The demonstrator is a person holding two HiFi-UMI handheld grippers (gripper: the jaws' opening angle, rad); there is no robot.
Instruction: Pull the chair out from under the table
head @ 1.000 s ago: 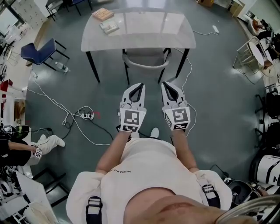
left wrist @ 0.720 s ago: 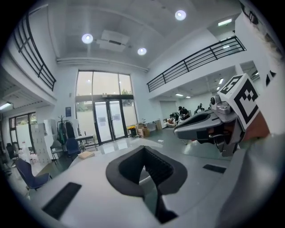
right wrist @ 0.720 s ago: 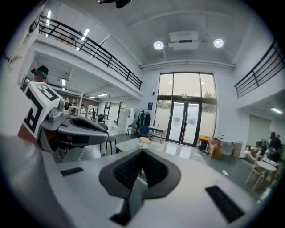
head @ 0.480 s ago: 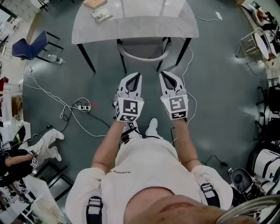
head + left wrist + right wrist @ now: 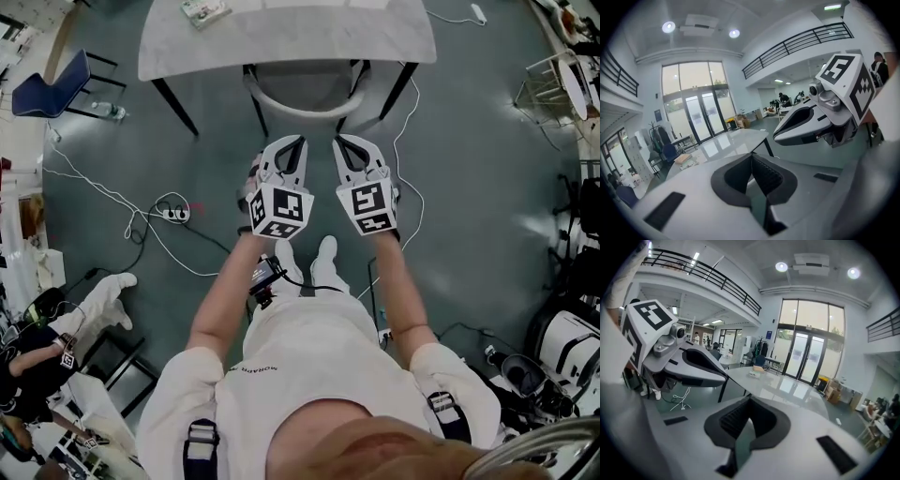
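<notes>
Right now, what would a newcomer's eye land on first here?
Dead centre in the head view, the left gripper and right gripper sit side by side, both shut and empty, pointing at the grey chair tucked under the pale table at the top. A white cable with a power strip snakes across the floor at left.

the chair (image 5: pixel 305 89) is grey, with a curved backrest rail and dark legs. it stands upright, pushed in under the near edge of the table (image 5: pixel 309 37), its seat partly beneath the top. the table has a pale glossy top with rounded corners and dark splayed legs.
</notes>
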